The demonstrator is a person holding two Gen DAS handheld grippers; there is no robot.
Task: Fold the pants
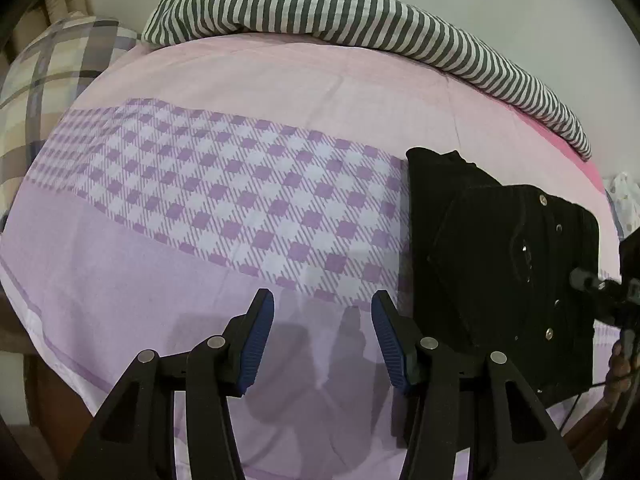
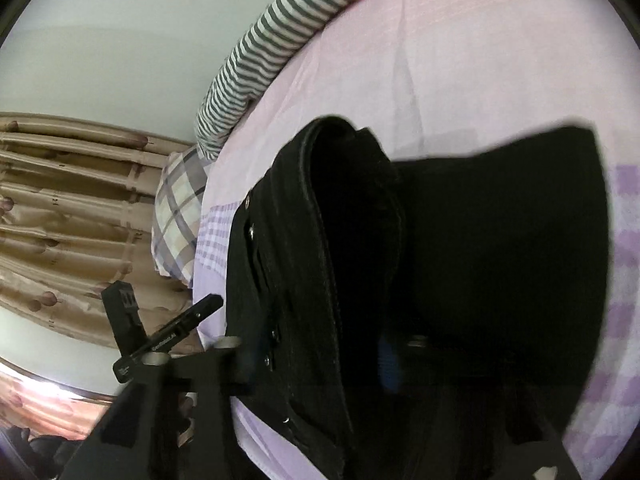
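Note:
The black pants (image 1: 500, 264) are folded into a thick bundle with metal rivets, held up off the pink and purple bed sheet (image 1: 200, 200) at the right of the left wrist view. My left gripper (image 1: 322, 340) is open and empty, low over the sheet, left of the pants. In the right wrist view the pants (image 2: 440, 260) fill the middle and drape over my right gripper (image 2: 316, 364), which is shut on their waistband end; its fingers are mostly hidden by cloth.
A grey and white striped blanket (image 1: 360, 12) lies rolled along the far edge of the bed by the wall. A plaid pillow (image 1: 52, 80) sits at the far left. Brown curtains (image 2: 60, 220) hang beyond the bed's end.

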